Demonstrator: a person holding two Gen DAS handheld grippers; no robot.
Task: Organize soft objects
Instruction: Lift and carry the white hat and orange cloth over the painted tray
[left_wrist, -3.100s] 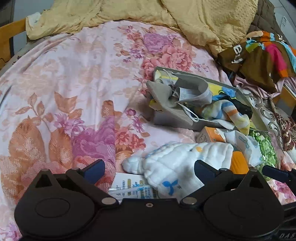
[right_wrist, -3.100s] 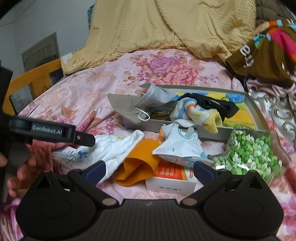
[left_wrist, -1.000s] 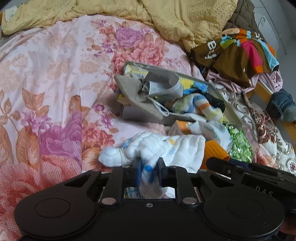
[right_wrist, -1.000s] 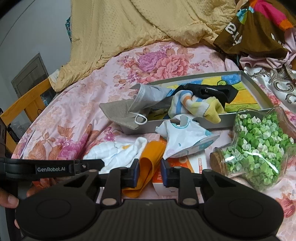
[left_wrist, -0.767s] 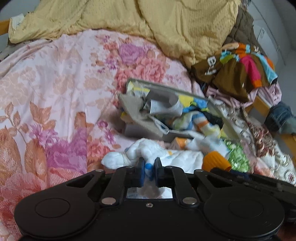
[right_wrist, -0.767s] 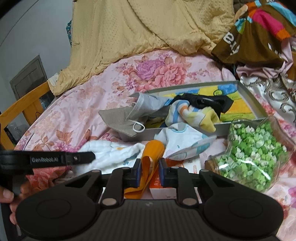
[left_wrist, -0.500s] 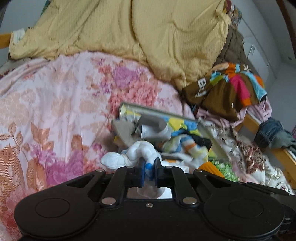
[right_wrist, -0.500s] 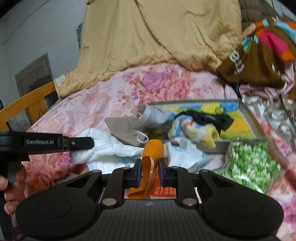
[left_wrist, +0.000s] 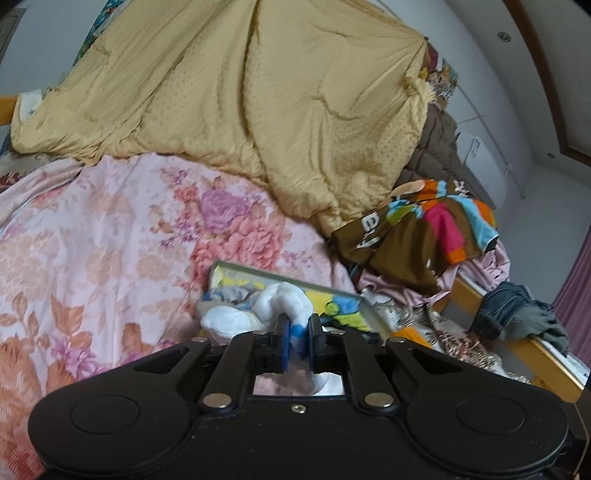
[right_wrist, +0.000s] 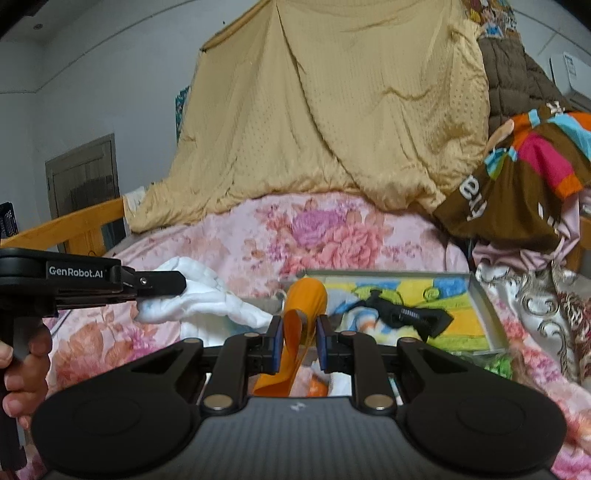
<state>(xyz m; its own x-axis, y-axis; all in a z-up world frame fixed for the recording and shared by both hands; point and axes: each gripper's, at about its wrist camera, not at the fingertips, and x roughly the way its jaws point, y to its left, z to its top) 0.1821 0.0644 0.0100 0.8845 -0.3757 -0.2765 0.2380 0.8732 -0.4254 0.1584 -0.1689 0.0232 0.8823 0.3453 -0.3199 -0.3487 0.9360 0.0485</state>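
**Both grippers loaded, tray next**

The left gripper (left_wrist: 296, 341) is clamped on a white quilted cloth (left_wrist: 280, 304), hanging just short of the shallow tray (right_wrist: 480, 295) at its near-left corner. The right gripper (right_wrist: 299, 345) pinches an orange cloth (right_wrist: 304, 301) over the tray's near rim. Judged as the carry step: each piece probably needs moving above the tray's bare floor, beside the black item (right_wrist: 402, 314), before the jaws part.
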